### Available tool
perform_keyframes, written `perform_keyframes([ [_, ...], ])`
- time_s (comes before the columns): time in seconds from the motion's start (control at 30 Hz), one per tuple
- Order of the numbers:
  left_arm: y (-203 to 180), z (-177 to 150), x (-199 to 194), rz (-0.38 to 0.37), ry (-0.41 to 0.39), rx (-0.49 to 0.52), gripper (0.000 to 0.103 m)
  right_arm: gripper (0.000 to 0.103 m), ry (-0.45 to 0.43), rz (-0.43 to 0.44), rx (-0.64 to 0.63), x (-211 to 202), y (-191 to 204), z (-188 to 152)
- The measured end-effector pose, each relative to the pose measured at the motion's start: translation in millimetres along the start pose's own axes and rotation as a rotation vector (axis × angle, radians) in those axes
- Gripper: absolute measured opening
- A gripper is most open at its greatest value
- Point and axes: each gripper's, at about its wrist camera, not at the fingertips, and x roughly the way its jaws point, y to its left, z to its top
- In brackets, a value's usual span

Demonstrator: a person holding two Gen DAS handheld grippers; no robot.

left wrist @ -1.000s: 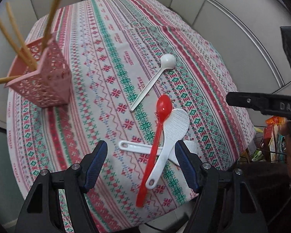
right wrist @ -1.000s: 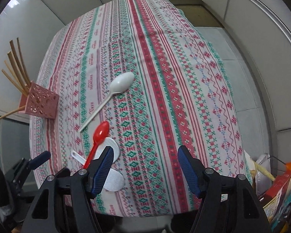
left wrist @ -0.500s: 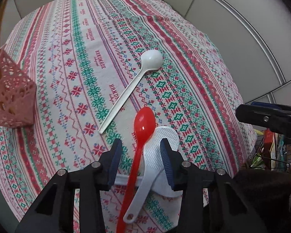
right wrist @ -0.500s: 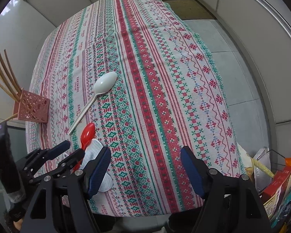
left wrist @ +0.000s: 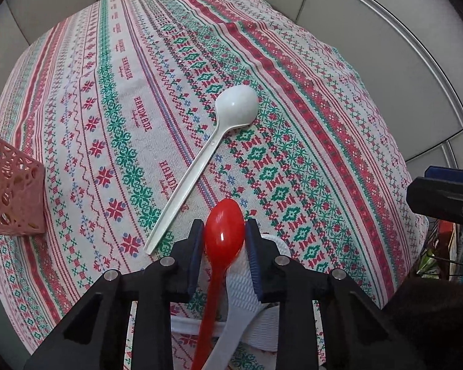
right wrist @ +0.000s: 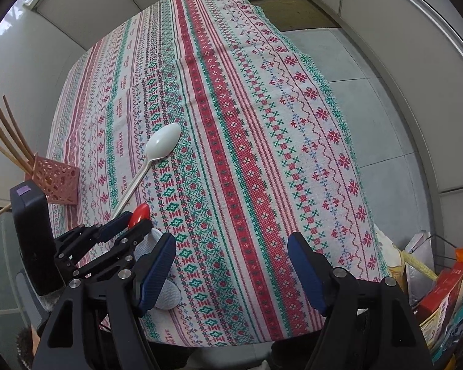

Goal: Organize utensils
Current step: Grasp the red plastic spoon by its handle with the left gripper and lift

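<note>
A red spoon (left wrist: pixel 222 246) lies on the patterned tablecloth (left wrist: pixel 293 92), across two white rice paddles (left wrist: pixel 244 280). My left gripper (left wrist: pixel 224 237) points down over it and its jaws are closing, the blue pads (left wrist: pixel 252 246) against both sides of the spoon's bowl. A long white spoon (left wrist: pixel 200 160) lies just beyond, clear of the fingers. In the right wrist view the left gripper (right wrist: pixel 137 219) holds the red spoon (right wrist: pixel 140 211) at the table's near left. My right gripper (right wrist: pixel 231 265) hovers open over bare cloth with nothing between its fingers.
A pink lattice holder (right wrist: pixel 58 182) with wooden chopsticks (right wrist: pixel 12 135) stands at the table's left edge. Boxes and bags (right wrist: pixel 447 286) sit on the floor off the right side. The white spoon (right wrist: pixel 157 151) points toward the table's middle.
My left gripper has come down and forward over the red spoon and narrowed from wide open until its pads meet the bowl. The right gripper has hardly shifted.
</note>
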Motion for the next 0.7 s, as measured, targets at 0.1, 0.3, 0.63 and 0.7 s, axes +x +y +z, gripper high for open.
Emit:
perform_keyframes([
  [0.1,1,1,-2,0.006,-0.011,-0.003,0.028,0.076,0.003,-0.001,-0.003,1,1,-1],
  [0.3,16,-3,-28,-0.001,-0.072,-0.03,0.028,0.076,0.001,-0.004,-0.014,2,7,-2],
  [0.63,36,-27,-79,-0.013,-0.168,-0.058,0.028,0.076,0.061,0.036,-0.026,19,20,-5],
  [0.7,41,-32,-89,-0.016,-0.19,-0.066,0.028,0.076,0.099,0.078,-0.013,27,21,-7],
])
